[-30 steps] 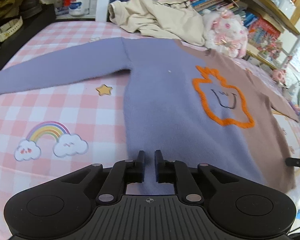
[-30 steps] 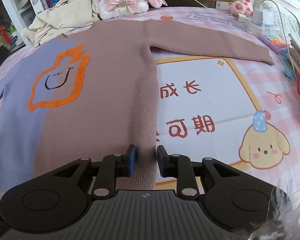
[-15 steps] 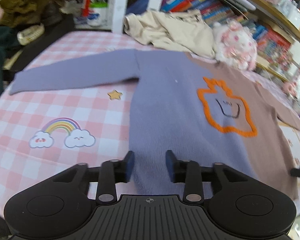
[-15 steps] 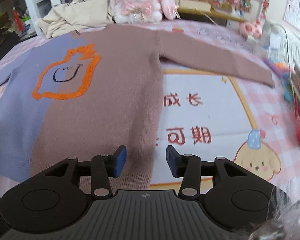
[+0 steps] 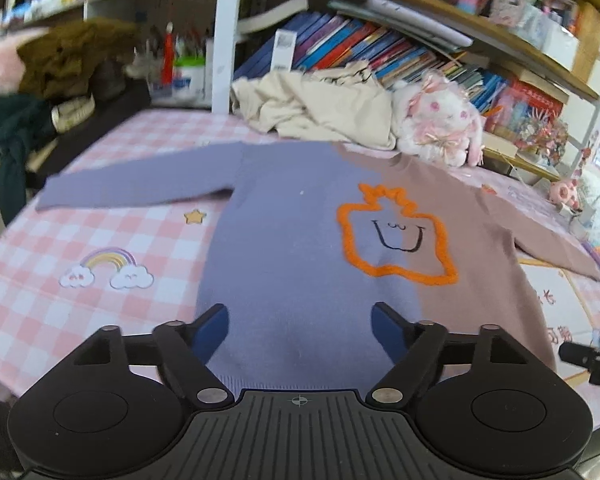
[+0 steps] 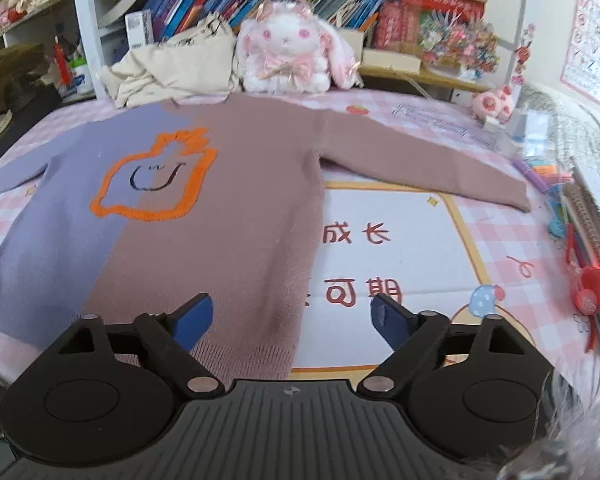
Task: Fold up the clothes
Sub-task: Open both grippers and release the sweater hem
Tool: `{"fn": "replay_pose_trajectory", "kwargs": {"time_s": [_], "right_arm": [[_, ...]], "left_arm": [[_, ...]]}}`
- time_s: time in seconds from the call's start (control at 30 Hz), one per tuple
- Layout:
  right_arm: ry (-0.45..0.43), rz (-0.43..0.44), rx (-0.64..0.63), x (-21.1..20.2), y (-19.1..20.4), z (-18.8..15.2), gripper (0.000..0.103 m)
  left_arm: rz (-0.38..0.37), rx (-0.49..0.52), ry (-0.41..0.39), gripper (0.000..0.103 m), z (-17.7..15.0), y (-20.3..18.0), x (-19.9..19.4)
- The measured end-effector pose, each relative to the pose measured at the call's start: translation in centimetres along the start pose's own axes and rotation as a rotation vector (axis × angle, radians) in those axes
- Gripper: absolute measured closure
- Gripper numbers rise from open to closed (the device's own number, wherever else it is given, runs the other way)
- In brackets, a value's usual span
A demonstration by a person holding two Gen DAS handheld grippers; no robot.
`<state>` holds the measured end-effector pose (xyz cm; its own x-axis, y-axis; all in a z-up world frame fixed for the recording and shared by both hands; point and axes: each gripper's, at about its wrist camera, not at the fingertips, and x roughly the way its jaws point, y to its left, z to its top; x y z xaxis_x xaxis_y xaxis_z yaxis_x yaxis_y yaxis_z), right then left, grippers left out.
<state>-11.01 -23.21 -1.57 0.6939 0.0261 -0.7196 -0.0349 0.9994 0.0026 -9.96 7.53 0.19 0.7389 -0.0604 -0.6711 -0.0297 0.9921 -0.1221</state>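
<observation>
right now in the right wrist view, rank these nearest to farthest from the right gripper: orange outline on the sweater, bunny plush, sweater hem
1. sweater hem, just below the right gripper, slightly left
2. orange outline, mid-sweater, left of centre
3. bunny plush, far edge by the bookshelf

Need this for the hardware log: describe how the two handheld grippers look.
Both match: the left gripper and right gripper have matte black bodies with ribbed centre plates bearing a small crosshair mark, round side discs, silver pivot pins, and blue fingertips. No cables or sleeves show.
</observation>
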Motion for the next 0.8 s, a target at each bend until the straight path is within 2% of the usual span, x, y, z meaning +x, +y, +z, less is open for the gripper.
{"fn": "replay_pose_trajectory", "kwargs": {"time_s": [0.1,0.33,0.53,0.8], "right_arm": [[-0.017,-0.023,-0.003,-0.8,0.6,-1.2,0.012],[-0.024,-0.016,-0.058,-1.5,2.3,-2.5,0.006],[-0.027,-0.045,-0.042,-1.3,4.4,-2.0,0.004],[0.002,-0.105,0.061,0.1,9.9,-0.6,0.003]], "left_arm": [[0.018,0.007,0.002,0.017,-0.8,-0.6,-0.6],[0.036,0.037,0.03,0.017,-1.6,-0.6,-0.8],[0.007,0.092,0.031,0.016,-1.2,0.6,-0.2],[-0.085,0.185,0.054,0.016,1.4,5.9,2.5]]}}
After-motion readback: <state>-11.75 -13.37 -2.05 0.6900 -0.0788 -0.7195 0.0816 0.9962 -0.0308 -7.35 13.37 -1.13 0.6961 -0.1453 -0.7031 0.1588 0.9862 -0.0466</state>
